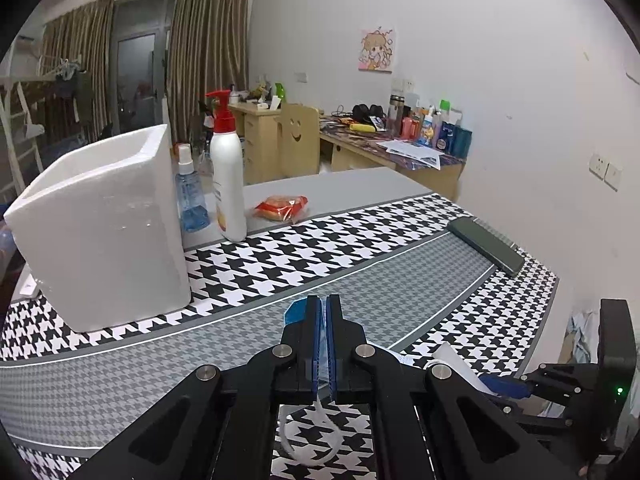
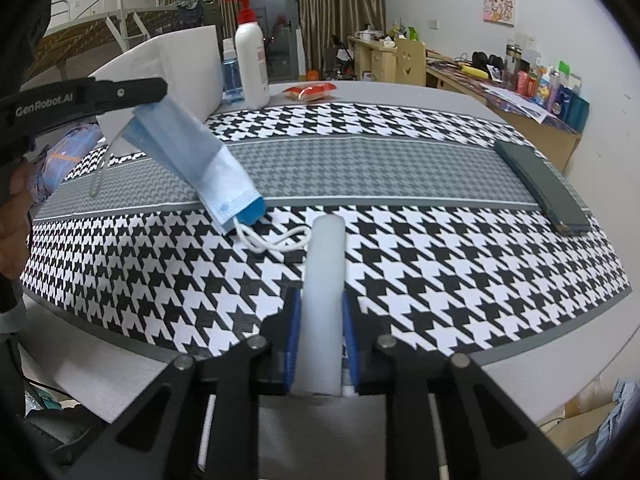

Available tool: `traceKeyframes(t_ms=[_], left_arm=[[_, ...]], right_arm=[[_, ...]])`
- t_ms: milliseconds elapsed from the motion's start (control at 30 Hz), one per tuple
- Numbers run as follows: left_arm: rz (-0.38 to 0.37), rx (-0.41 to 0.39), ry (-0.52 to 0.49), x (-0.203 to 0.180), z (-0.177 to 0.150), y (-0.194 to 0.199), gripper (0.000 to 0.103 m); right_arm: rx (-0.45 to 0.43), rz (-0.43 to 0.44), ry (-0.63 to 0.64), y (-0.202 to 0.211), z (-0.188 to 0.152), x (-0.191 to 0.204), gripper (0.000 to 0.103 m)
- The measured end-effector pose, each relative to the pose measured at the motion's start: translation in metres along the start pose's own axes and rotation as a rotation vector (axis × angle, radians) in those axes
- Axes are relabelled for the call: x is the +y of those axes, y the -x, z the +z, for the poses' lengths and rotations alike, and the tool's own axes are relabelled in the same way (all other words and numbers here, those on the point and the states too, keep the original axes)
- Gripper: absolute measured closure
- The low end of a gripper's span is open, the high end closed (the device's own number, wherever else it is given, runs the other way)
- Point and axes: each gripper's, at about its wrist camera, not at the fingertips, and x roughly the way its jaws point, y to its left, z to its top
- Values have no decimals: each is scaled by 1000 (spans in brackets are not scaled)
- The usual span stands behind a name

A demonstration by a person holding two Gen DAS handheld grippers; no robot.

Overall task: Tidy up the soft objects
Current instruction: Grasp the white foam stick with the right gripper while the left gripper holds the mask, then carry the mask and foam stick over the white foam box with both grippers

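My left gripper (image 1: 323,300) is shut on a light blue face mask (image 1: 294,312), and a white ear loop (image 1: 308,440) dangles under the fingers. In the right wrist view the same mask (image 2: 188,148) hangs folded from the left gripper (image 2: 158,88), its lower end and loop reaching the houndstooth cloth. My right gripper (image 2: 322,296) is shut on a white foam strip (image 2: 324,264) that sticks out forward past the blue pads (image 2: 294,320). From the left wrist view, the right gripper (image 1: 508,386) shows at the lower right with the foam strip (image 1: 450,358).
A white foam box (image 1: 100,220) stands open-topped at the left on the table. Beside it are a blue spray bottle (image 1: 191,200), a white pump bottle (image 1: 229,176) and a red snack packet (image 1: 282,207). A dark flat case (image 2: 544,188) lies at the right.
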Motion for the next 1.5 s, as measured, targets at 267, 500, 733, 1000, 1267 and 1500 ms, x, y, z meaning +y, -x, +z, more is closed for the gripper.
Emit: traceKeyframes(t_ms=[267,500,733,1000,1267,1500], left_arm=[[-2,-45,-4,1,7,19,100],[-1,-86,-7,4,13,39,100],[14,-118,-14,6,15,56,100],[23,-137,-20,7,15,71,100],[45,-162,-24,11,19,86,100],[57,-164,-15,17,18,95,100]], right_arm=[[-36,27,-34,14,8,-6,89],[-83,20,-61,27,17,-8,89],[-128,26,-47,40,27,1,89],[-180,31,-35,53,37,9,89],[-211,42,-18,61,43,18,89],[-237,56,-3,65,52,23,89]])
